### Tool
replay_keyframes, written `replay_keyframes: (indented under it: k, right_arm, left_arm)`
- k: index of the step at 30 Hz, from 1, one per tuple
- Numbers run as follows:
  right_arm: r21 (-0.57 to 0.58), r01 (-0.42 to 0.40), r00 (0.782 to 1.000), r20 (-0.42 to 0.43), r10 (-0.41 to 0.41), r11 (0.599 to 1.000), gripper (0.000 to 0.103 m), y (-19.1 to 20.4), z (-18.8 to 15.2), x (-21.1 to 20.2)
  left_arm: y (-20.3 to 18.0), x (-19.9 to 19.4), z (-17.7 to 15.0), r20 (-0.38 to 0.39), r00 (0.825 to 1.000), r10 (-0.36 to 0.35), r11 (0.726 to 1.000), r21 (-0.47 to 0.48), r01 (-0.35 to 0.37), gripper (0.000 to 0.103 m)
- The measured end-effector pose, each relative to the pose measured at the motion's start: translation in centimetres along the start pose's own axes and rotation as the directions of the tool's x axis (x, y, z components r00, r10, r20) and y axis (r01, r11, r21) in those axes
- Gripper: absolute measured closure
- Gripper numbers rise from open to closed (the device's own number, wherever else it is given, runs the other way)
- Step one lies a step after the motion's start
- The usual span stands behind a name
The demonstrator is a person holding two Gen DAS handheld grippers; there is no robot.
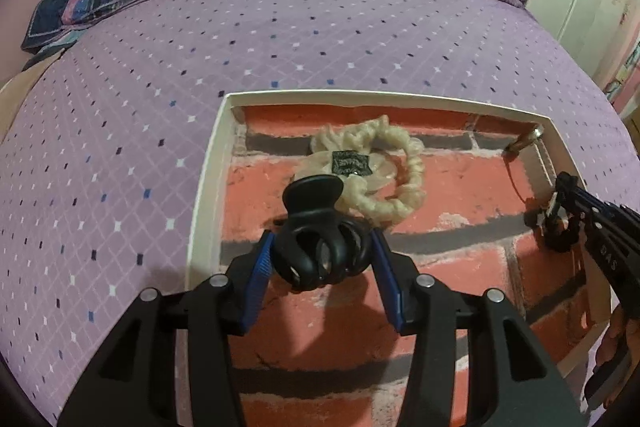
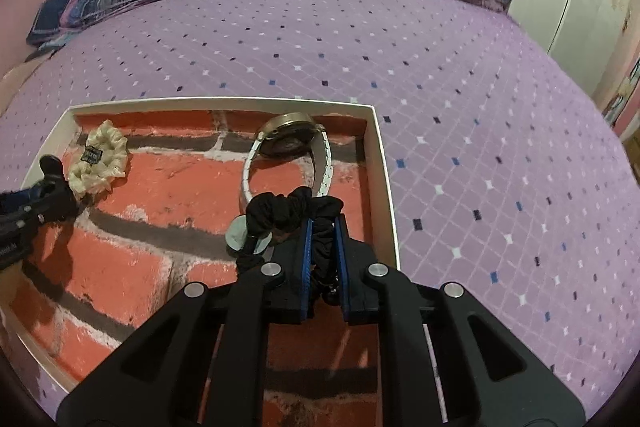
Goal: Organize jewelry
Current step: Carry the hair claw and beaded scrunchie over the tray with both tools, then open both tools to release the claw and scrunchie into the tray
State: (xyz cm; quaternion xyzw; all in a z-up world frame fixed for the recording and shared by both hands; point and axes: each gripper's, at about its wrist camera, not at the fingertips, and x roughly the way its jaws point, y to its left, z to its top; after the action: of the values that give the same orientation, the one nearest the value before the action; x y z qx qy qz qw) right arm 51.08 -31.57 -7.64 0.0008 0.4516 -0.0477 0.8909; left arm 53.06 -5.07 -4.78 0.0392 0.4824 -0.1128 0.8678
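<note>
In the left wrist view, the left gripper [image 1: 322, 259] has its 2 blue fingers [image 1: 260, 269] pressed on a black hair claw [image 1: 320, 251], held just above the brick-printed floor of a white tray [image 1: 208, 163] on the purple bed [image 1: 120, 131], and a cream scrunchie [image 1: 372, 171] lies just behind the claw, while the right gripper [image 1: 560, 223] enters at the right edge, probably holding something black, but there it is too small to tell. In the right wrist view, the right gripper [image 2: 324, 227] pinches a black scrunchie [image 2: 288, 211] between 2 nearly closed fingers, in front of a watch [image 2: 292, 139] with a white strap in the tray's far right corner; the cream scrunchie [image 2: 98, 163] lies far left, beside the left gripper [image 2: 52, 183].
</note>
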Motion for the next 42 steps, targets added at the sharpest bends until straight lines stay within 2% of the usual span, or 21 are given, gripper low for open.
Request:
replay_keyframes:
  k: [13,17,18,19,20,24,26,28,29,31,34,36,42]
  right_arm:
    - [0.004,-0.009,1.0,-0.001,0.009,1.0,0.089,-0.3,-0.6,0.3]
    - [-0.006,-0.013,1.0,-0.012,0.013,1.0,0.071,-0.4,-0.5,0.1]
    - [-0.008,-0.02,1.0,-0.016,0.02,1.0,0.07,-0.4,-0.6,-0.1]
    - [-0.009,-0.031,0.999,-0.011,0.031,0.999,0.064,-0.4,-0.8,-0.6]
    - [-0.006,-0.028,1.0,0.003,0.028,1.0,0.047,-0.4,-0.9,-1.3]
    - [-0.001,-0.071,0.995,0.063,0.071,0.997,0.034,-0.7,-1.5,-4.1]
    - [-0.005,-0.075,0.991,0.109,0.076,0.997,0.024,-0.9,-2.0,-6.3]
    - [-0.008,-0.067,0.986,0.151,0.068,0.998,0.019,-1.1,-2.4,-8.3]
    - [-0.009,-0.063,0.982,0.178,0.064,0.998,0.015,-1.3,-2.9,-9.8]
    - [-0.01,-0.056,0.972,0.228,0.057,0.998,0.008,-1.7,-3.8,-12.2]
    - [-0.015,-0.043,0.955,0.294,0.045,0.999,0.005,-2.2,-6.1,-16.0]
    - [-0.021,-0.037,0.944,0.327,0.042,0.999,0.004,-2.2,-8.2,-18.6]
    - [-0.003,-0.019,0.929,0.369,0.019,1.0,0.004,-2.3,-14.7,-23.9]
  left_arm:
    - [0.1,0.5,0.2,-0.002,1.0,-0.008,1.0,-0.023,0.008,0.054]
    - [-0.4,-0.4,0.0,0.013,0.999,-0.031,0.999,-0.014,0.031,0.053]
    - [-0.5,-1.0,-0.1,0.024,0.999,-0.042,0.999,-0.014,0.043,0.045]
    - [-0.7,-1.6,-0.1,0.039,0.998,-0.04,0.999,-0.013,0.041,0.04]
    - [-0.8,-2.4,-0.2,0.064,0.997,-0.038,0.999,-0.013,0.039,0.034]
    - [-1.1,-5.4,-0.4,0.112,0.99,-0.084,0.996,-0.007,0.085,0.033]
    - [-1.2,-7.8,-0.7,0.147,0.984,-0.104,0.995,0.006,0.104,0.033]
    - [-1.0,-10.3,-1.1,0.181,0.977,-0.112,0.994,0.005,0.113,0.025]
    - [-0.8,-11.5,-1.4,0.2,0.974,-0.111,0.994,-0.001,0.113,0.017]
    - [-0.3,-14.1,-2.3,0.248,0.963,-0.104,0.994,-0.001,0.108,0.015]
    - [0.3,-18.3,-4.5,0.3,0.951,-0.075,0.997,0.023,0.071,0.013]
    - [0.4,-20.2,-6.2,0.318,0.947,-0.042,0.999,0.033,0.033,0.008]
    - [1.8,-25.3,-13.6,0.378,0.926,-0.02,1.0,0.001,0.021,0.006]
